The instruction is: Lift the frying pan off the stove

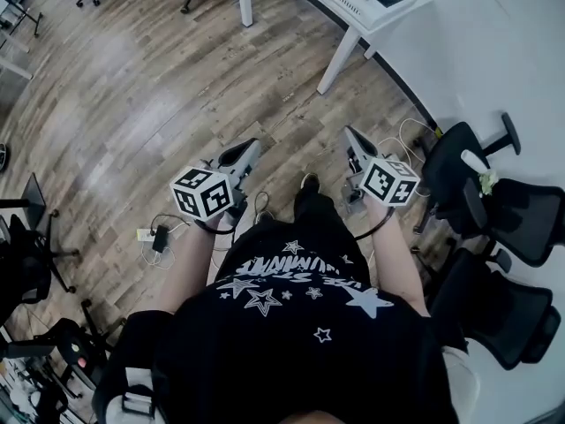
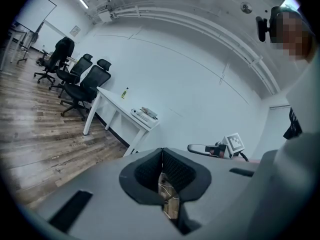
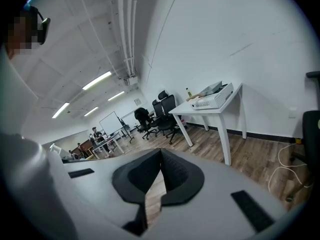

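Your head camera looks steeply down. Cameras on the left tool (image 1: pixel 250 146) and right tool (image 1: pixel 350 133) look outward. All three share the white surface (image 1: pixel 406 9), upper right.

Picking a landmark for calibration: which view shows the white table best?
Right gripper view: the white table stands whole, top and legs. Left gripper view shows the table smaller; head view crops it at the top edge.

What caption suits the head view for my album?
Standing on a wooden floor, a person holds the left gripper and right gripper shut, empty.
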